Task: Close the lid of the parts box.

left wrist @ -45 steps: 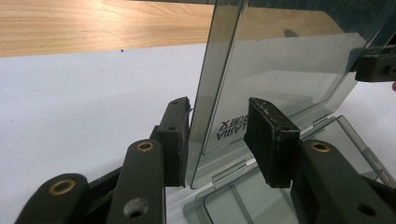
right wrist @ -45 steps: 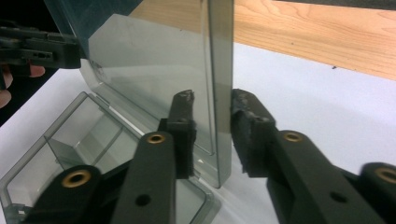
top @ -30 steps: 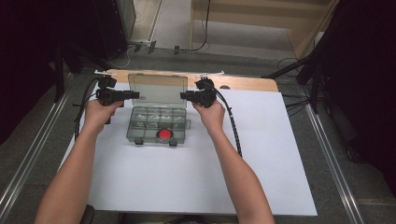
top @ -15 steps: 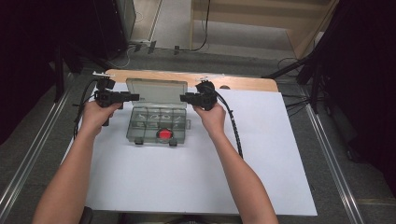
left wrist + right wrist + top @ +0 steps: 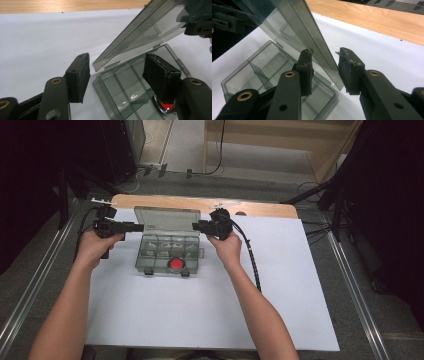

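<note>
One clear compartment box [image 5: 169, 255], lid [image 5: 167, 218] raised, on the desk [image 5: 300, 285]. Left gripper [image 5: 117, 75] just spread, jaws off the lid. Right gripper [image 5: 325, 70] straddles the lid's edge; whether it pinches, I cannot tell.

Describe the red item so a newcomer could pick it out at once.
On the white sheet covering the table sits a clear grey compartment box with its lid raised. The red round piece lies in its front row, the sole coloured thing inside.

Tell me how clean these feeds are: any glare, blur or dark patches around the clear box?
High view: even light on the white sheet, surroundings nearly black, the compartment box small and soft. Left gripper view: sharp, faint reflections on the raised lid. Right gripper view: lid tinted, see-through, slightly hazy; upper left corner dark.
</note>
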`<state>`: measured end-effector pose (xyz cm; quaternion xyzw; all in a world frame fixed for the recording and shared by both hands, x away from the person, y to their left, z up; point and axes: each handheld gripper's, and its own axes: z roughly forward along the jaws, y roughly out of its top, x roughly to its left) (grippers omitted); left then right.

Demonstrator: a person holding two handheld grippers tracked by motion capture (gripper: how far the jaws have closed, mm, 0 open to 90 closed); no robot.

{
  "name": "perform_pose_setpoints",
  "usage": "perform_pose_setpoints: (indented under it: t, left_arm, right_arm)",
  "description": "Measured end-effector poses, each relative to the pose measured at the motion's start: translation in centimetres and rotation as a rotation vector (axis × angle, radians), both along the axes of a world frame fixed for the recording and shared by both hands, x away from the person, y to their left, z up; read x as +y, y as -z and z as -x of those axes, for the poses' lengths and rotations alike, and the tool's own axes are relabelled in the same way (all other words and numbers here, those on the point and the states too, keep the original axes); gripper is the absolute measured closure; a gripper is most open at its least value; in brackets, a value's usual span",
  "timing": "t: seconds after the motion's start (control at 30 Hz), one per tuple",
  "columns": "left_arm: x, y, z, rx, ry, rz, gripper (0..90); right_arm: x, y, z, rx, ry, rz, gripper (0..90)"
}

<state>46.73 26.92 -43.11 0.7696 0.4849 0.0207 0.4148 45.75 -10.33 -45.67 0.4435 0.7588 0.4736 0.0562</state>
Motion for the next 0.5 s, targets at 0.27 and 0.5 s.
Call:
perform_pose_setpoints:
  t: [0.27,0.5]
  left_arm:
    - [1.2,-0.4,0.7,0.031,-0.007,-0.002,38.1]
    - [1.9,-0.7,1.2,0.032,-0.004,0.009,44.1]
  right_arm:
    - [0.2,0.0,0.4,-0.017,-0.008,0.012,63.6]
    - [0.1,0.4,0.6,-0.021,-0.016,-0.001,61.3]
